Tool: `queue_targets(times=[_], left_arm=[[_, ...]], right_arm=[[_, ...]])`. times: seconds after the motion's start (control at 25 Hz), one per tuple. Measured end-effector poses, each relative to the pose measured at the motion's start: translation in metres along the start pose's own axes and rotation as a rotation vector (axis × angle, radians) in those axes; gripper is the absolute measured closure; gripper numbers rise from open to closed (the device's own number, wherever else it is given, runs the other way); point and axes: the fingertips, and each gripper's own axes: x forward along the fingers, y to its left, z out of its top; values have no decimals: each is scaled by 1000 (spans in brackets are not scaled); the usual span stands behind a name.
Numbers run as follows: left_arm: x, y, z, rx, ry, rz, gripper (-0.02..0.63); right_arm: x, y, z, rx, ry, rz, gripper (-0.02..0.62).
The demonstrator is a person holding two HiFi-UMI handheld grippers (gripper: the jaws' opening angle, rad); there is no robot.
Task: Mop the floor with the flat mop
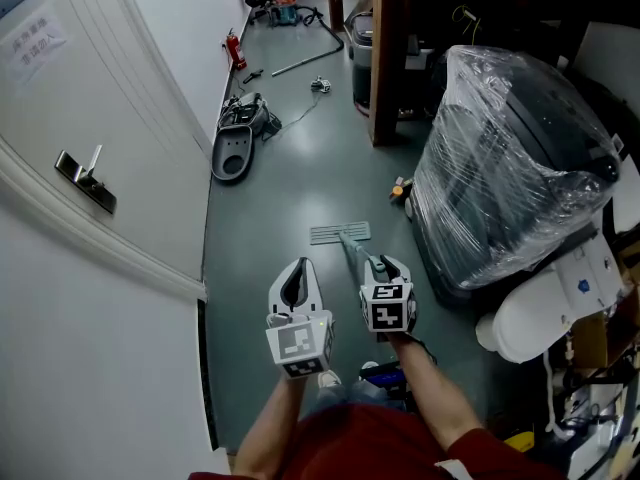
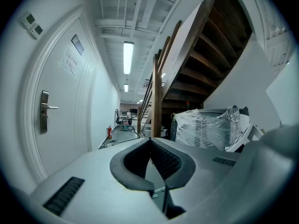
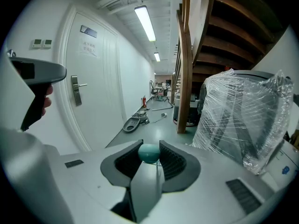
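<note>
head view shows the pale grey flat mop head (image 1: 340,233) lying flat on the grey-green floor (image 1: 290,178), just in front of the person, with its slim grey handle (image 1: 356,251) rising up into the right gripper (image 1: 385,266). right gripper view confirms it: the jaws are closed on the handle near its top, and the teal end cap (image 3: 149,153) sits between the ribbed pads. the left gripper (image 1: 299,265) hangs just beside the right one. its jaws are together with nothing between them, and it does not touch the mop.

about the progress i can only judge. the floor looks the same dull colour everywhere, with no wet strip that i can make out, so i cannot tell how much is already mopped. the long corridor ahead, along the white door (image 1: 70,118) and past the big plastic-wrapped machine (image 1: 510,158), seems to remain. probably the left gripper should take the handle too before longer strokes.
</note>
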Motion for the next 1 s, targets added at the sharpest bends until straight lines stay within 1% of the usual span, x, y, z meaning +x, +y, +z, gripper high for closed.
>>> queue_targets(times=[0.08, 0.16, 0.36, 0.48, 0.64, 0.8, 0.92, 1.0], left_arm=[[2, -6, 2, -4, 3, 5, 592], [4, -11, 3, -11, 9, 11, 592], [12, -25, -8, -13, 30, 11, 592], [16, -37, -11, -10, 28, 14, 592], [23, -52, -18, 2, 33, 8, 592], [33, -45, -20, 23, 27, 20, 592], [45, -38, -19, 13, 25, 22, 592], [57, -31, -19, 7, 25, 19, 592]], right_arm=[[0, -1, -2, -8, 2, 9, 479], [-2, -2, -4, -39, 8, 17, 479], [-3, -6, -14, -82, 11, 32, 480], [1, -20, -26, -76, 28, 37, 480], [12, -36, -30, -58, 44, 40, 480], [23, -33, -11, -68, 6, 50, 480], [37, -30, 9, -92, -9, 43, 480], [51, -28, 16, -114, 1, 41, 480]])
